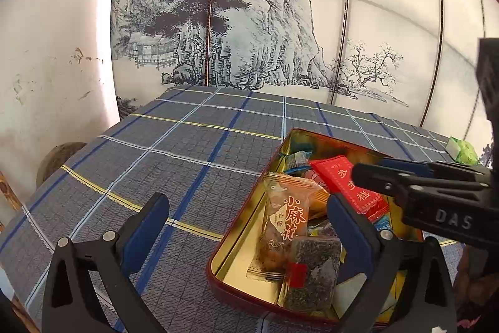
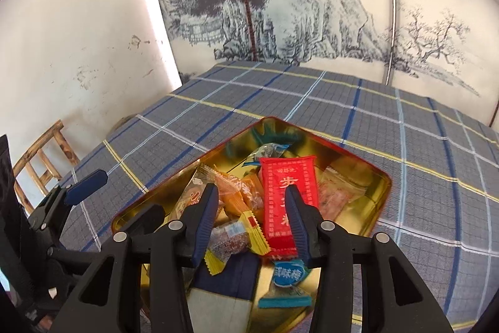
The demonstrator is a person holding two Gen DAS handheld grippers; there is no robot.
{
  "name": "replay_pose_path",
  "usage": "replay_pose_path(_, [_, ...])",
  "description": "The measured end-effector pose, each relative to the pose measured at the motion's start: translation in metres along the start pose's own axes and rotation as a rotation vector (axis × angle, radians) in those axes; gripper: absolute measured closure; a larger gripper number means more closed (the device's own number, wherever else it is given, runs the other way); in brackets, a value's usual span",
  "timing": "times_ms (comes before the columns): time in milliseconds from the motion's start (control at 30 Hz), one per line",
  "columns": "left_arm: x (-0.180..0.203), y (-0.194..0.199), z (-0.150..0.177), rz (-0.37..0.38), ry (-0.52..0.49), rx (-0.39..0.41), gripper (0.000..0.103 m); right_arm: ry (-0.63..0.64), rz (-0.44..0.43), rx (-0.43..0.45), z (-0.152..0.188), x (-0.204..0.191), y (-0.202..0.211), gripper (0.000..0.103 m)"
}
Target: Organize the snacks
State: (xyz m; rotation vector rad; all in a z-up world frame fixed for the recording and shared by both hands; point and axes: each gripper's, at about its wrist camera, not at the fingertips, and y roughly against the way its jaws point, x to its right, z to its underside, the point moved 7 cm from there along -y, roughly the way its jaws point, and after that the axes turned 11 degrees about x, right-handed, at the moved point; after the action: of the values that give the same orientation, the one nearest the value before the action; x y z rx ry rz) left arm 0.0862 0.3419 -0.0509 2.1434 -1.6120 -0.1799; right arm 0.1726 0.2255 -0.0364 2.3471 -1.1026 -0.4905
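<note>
While hovering over the red tin [image 2: 385, 183] with the gold lining, hung the right gripper [image 2: 252, 209] with jaws parted and nothing pinched between them. Lay just under and beside its right finger the red rice-cake packet [image 2: 282, 192], flat on the heap and loose of both pads. Sat lower in the same view a clear-wrapped candy [image 2: 229, 237] beside a yellow-edged wrapper [image 2: 254, 234], and nearer the lens a blue-and-white candy [image 2: 288, 273]. Filled the rest of the tin with orange-tinted clear packets [image 2: 246, 189], piled against one another.

Seen from the left wrist, stood the left gripper [image 1: 246, 216] spread wide and empty, its left finger [image 1: 146, 227] over the cloth outside the tin and its right finger [image 1: 352, 233] inside the tin among the snacks. Lay between those fingers a clear fried-twist packet [image 1: 285, 220] with red characters, and below it a dark seaweed-coloured bar [image 1: 315, 273] with a small red label. Reached in from the right edge of that view the other tool, its tips above the red packet.

Rested the tin on a blue-grey plaid tablecloth [image 1: 187, 152], toward the near right part of the table. Stood well apart at the far right edge a small green packet [image 1: 464, 150]. Rose behind the table a screen with an ink landscape [image 1: 237, 21], and at the left a bamboo chair [image 2: 43, 158] by the scuffed white wall.
</note>
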Motion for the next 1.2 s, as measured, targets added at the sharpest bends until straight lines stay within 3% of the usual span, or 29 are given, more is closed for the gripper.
replay_pose_path(67, [-0.001,0.001,-0.001,-0.006,0.0,0.005,0.002,0.004,0.024,0.041,0.006,0.012,0.028,0.042])
replay_pose_path(100, [-0.002,0.002,-0.002,-0.009,0.0,0.011,0.001,0.004,0.032,0.058,-0.002,0.008,0.019,0.037])
replay_pose_path(200, [-0.002,0.004,-0.003,-0.012,-0.01,0.019,0.001,0.02,0.056,0.098,-0.026,-0.012,-0.017,0.033])
replay_pose_path(400, [-0.002,0.016,-0.006,-0.066,-0.053,0.038,0.001,0.102,0.1,0.156,-0.036,-0.028,0.0,0.023])
replay_pose_path(633, [-0.003,0.053,-0.023,-0.124,-0.071,0.085,0.001,0.106,0.101,0.201,-0.045,-0.041,0.034,0.017])
replay_pose_path(1000, [0.018,0.107,-0.056,-0.064,-0.037,0.138,0.001,0.081,0.109,0.275,-0.064,-0.076,0.044,0.011])
replay_pose_path(1200, [0.032,0.129,-0.067,-0.055,-0.073,0.172,0.001,0.089,0.117,0.311,-0.074,-0.099,0.041,0.008])
